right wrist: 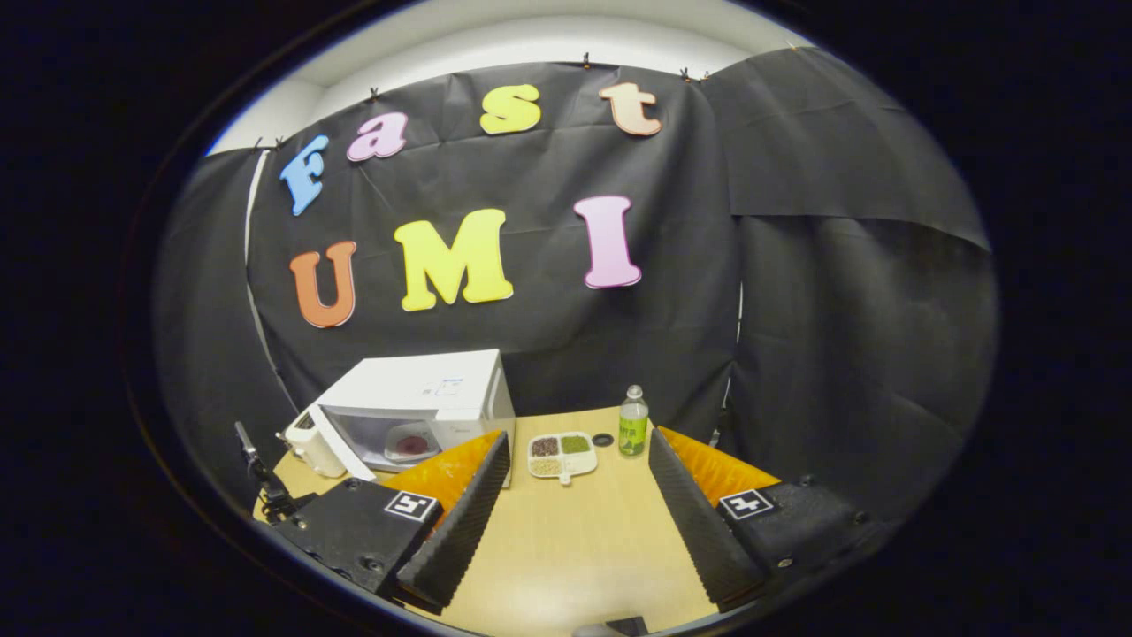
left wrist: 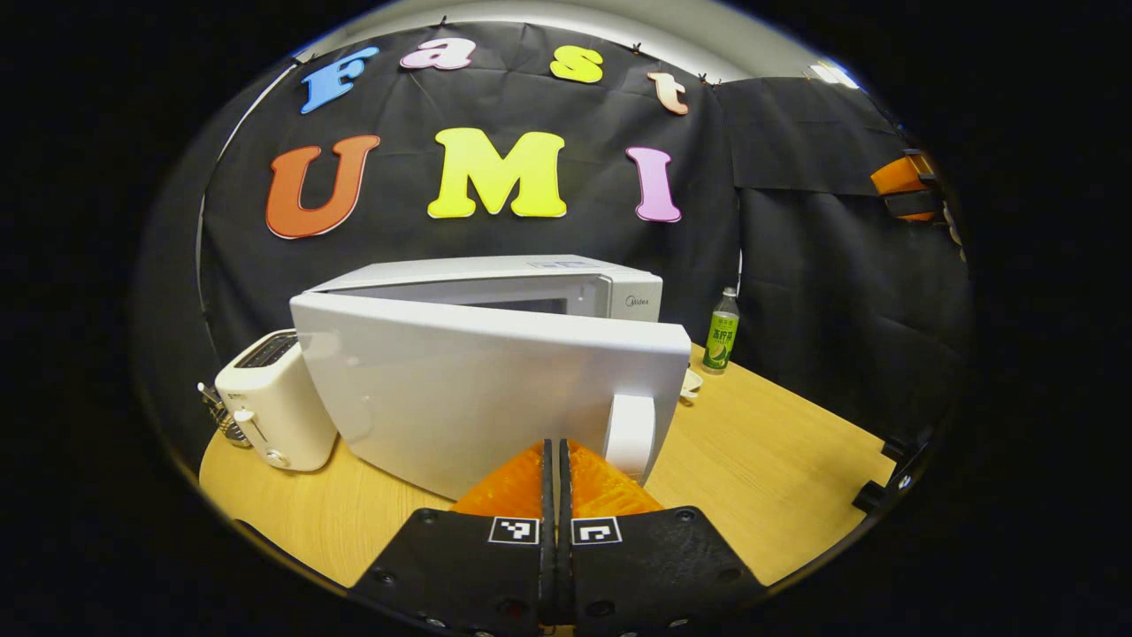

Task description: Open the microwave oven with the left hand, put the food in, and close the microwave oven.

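The toaster (left wrist: 274, 402) stood leftmost on the desk (left wrist: 761, 442). Beside it the microwave (right wrist: 416, 398) door (left wrist: 478, 389) hung partly open, food (right wrist: 411, 444) seemingly inside already. The left claw (left wrist: 556, 460), fingers pressed together, sat against the door near its handle (left wrist: 630, 433); closing looked underway, needing a firm push. The right claw (right wrist: 575, 478) gaped wide, empty.

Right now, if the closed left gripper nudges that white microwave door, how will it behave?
The white microwave door stands partly open, so it would probably swing on its hinge rather than flex. The glossy panel looks stiff and may be slippery for the left gripper. The microwave body looks heavy enough to stay put.
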Available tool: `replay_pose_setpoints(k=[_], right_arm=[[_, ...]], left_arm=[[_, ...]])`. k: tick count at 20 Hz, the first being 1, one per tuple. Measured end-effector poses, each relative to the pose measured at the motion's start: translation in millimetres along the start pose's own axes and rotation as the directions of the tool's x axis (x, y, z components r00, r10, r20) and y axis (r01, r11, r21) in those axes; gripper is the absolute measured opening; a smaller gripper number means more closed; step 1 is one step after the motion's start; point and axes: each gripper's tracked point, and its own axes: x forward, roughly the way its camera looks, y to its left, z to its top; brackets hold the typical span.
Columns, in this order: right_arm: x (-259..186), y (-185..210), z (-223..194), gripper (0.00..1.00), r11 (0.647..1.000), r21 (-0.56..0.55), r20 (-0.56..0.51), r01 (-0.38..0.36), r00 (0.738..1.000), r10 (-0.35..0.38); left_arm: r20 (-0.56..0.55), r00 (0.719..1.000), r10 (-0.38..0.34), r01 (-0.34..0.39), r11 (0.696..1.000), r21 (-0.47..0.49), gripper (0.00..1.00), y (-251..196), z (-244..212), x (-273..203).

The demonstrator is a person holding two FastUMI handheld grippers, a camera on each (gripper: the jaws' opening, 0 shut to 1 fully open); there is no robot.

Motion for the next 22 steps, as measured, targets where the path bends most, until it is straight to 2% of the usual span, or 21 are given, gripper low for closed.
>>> replay_pose_setpoints(k=[1, 7, 8, 9, 13, 14, 16, 17, 18, 19, 22], right_arm=[[2, -4, 0, 0.92, 1.000, 0.001, -0.001, 0.006, 1.000, -0.006], [13, -20, -7, 0.92, 0.999, 0.012, -0.018, 0.036, 0.999, -0.036], [14, -22, -7, 1.00, 0.999, 0.008, -0.020, 0.040, 0.999, -0.039], [15, -24, -7, 0.92, 0.999, 0.005, -0.023, 0.043, 0.999, -0.043], [21, -34, -11, 0.92, 0.998, 0.005, -0.037, 0.057, 0.998, -0.057], [21, -37, -12, 1.00, 0.998, 0.004, -0.041, 0.061, 0.997, -0.061], [24, -42, -14, 1.00, 0.998, 0.001, -0.052, 0.067, 0.996, -0.067], [26, -44, -15, 0.92, 0.997, 0.002, -0.055, 0.071, 0.996, -0.071], [28, -46, -15, 1.00, 0.997, 0.003, -0.059, 0.074, 0.996, -0.073], [28, -47, -15, 1.00, 0.997, 0.004, -0.061, 0.073, 0.996, -0.072], [34, -51, -15, 1.00, 0.997, 0.000, -0.060, 0.072, 0.996, -0.072]], left_arm=[[0.002, 1.000, -0.007, 0.007, 1.000, 0.006, 0.00, -1, 2, 8], [0.015, 1.000, -0.018, 0.017, 1.000, 0.017, 0.00, -9, 20, 55], [0.016, 1.000, -0.015, 0.015, 1.000, 0.014, 0.00, -10, 22, 63], [0.016, 1.000, -0.011, 0.011, 1.000, 0.012, 0.00, -10, 24, 71], [0.004, 1.000, 0.003, -0.003, 1.000, 0.019, 0.00, -9, 26, 101], [0.001, 1.000, 0.009, -0.009, 1.000, 0.024, 0.00, -8, 27, 108], [-0.001, 1.000, 0.020, -0.020, 1.000, 0.021, 0.00, -6, 29, 121], [0.001, 1.000, 0.025, -0.025, 1.000, 0.012, 0.00, -6, 31, 127], [0.001, 1.000, 0.029, -0.029, 1.000, 0.000, 0.09, -6, 33, 132], [0.001, 0.999, 0.033, -0.033, 0.999, -0.010, 0.00, -4, 34, 135], [-0.002, 0.999, 0.042, -0.042, 0.999, -0.020, 0.00, -3, 36, 142]])
